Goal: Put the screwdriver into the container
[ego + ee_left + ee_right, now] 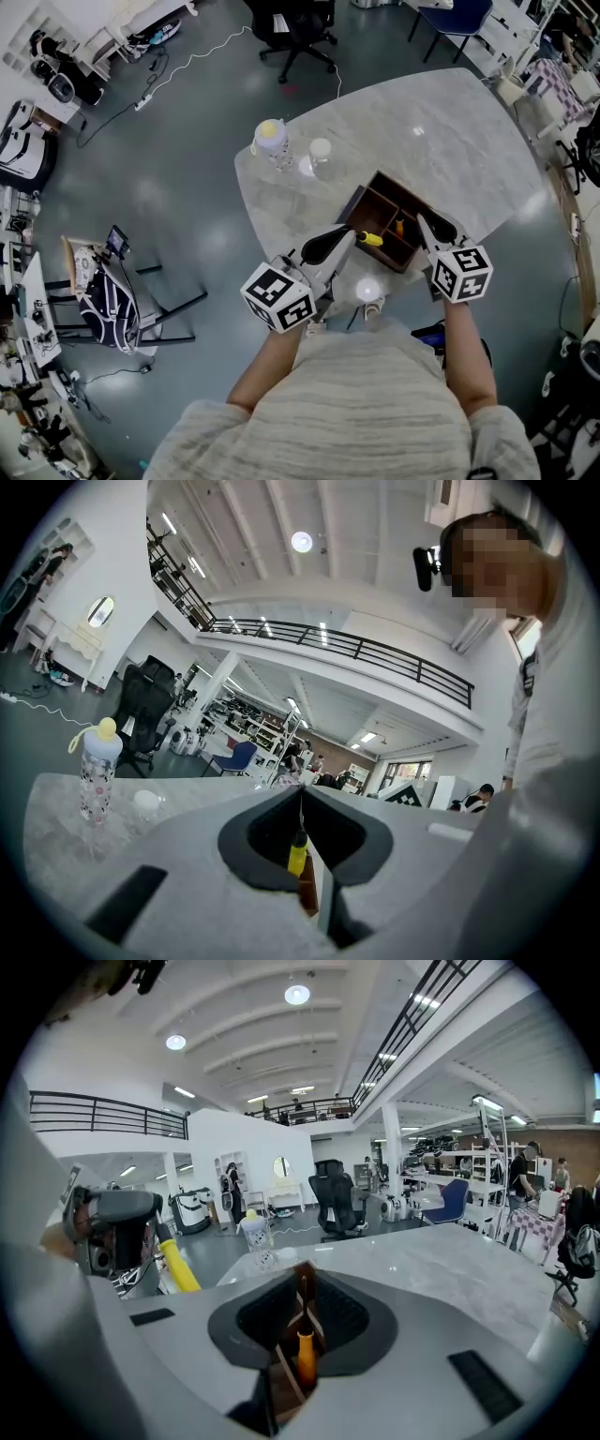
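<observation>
A wooden container (367, 202) with compartments stands near the front edge of the marble table (450, 141). My left gripper (350, 235) is at the container's left side, shut on the thin shaft of a yellow-handled screwdriver (371, 239) whose handle pokes over the box. In the left gripper view the yellow handle (297, 854) hangs below the shut jaws. My right gripper (423, 225) is over the container's right part, shut on the shaft of an orange-handled screwdriver (305, 1356), its handle down in a compartment (398, 226).
A clear bottle with a yellow cap (270, 141) and a small white cup (321, 156) stand at the table's far left. An office chair (292, 28) and cables lie on the floor beyond. A folding chair with a bag (105, 300) is to the left.
</observation>
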`<state>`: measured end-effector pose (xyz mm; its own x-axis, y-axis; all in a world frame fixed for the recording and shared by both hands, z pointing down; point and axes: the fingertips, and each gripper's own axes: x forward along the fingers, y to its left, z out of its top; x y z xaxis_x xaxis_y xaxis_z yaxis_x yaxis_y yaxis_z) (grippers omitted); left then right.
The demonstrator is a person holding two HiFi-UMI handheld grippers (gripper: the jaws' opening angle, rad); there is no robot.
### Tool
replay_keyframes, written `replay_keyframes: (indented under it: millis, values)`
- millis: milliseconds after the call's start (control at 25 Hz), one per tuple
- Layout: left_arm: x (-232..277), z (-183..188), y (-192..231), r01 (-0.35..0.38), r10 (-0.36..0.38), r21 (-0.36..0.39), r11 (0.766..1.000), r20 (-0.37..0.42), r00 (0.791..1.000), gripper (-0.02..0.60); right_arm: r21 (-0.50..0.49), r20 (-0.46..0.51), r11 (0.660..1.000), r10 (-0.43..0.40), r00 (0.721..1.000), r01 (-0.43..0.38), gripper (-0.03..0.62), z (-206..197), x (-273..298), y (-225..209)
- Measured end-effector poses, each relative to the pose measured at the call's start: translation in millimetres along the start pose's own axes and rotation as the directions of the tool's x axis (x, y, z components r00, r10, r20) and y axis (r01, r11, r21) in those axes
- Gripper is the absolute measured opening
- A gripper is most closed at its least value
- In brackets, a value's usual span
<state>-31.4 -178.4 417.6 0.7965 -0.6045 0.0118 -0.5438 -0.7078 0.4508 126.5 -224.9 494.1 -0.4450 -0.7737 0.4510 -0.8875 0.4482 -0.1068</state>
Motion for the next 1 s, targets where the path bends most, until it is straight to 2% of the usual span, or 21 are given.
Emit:
replay_keyframes:
  millis: [440,1000]
  values:
    - [11.6,6.5,-14.8,0.046,-0.046,0.029,0.998,-0.013,0.999,0.023,0.051,0.186,0.999,0.001,0.983,-0.011,0.025,50.3,-48.4,4.9]
    - [33.6,-8.0,-27.0,0.091,-0.085,0.066,0.994,-0.096,0.992,0.023,0.135,0.228,0.99,-0.066,0.972,0.035,0.023,43.3,-76.9,-16.4]
